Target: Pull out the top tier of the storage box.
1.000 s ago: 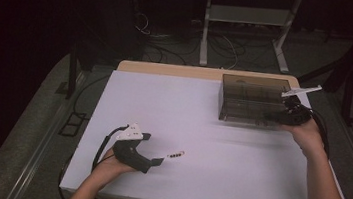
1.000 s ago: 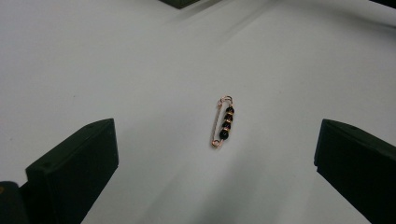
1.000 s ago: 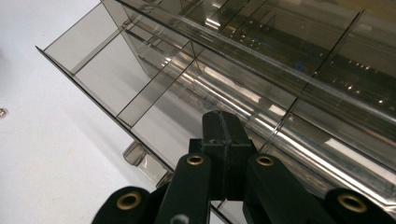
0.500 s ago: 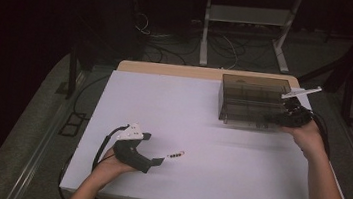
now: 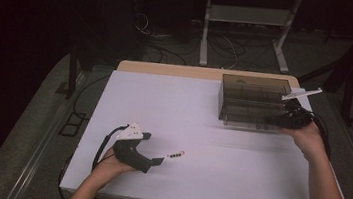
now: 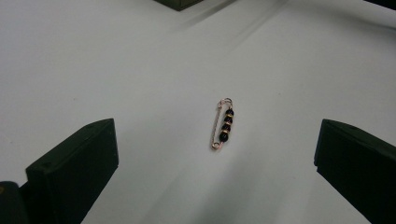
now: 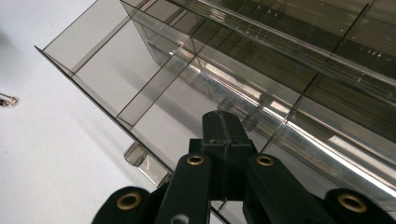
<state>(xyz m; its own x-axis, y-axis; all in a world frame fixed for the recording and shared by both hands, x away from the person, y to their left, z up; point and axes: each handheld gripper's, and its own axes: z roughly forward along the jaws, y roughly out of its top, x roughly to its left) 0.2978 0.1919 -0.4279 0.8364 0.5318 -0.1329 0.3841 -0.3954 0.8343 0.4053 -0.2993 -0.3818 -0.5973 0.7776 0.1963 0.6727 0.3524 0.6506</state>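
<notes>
Left gripper [image 6: 217, 154] jaws wide apart, resting low before small gold safety pin strung with dark beads [image 6: 222, 124], flat on white table [image 5: 236, 177]. Right gripper [image 7: 225, 126] pinched shut on front wall of smoky clear plastic drawer [image 7: 154, 88], pulled out. Best approach: straddle pin, close gently.

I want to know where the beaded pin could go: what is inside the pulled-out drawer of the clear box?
The drawer shows bare divided compartments with the white table visible through them. The right hand-held gripper, shut on the drawer's front edge, covers part of the nearest compartment.
</notes>
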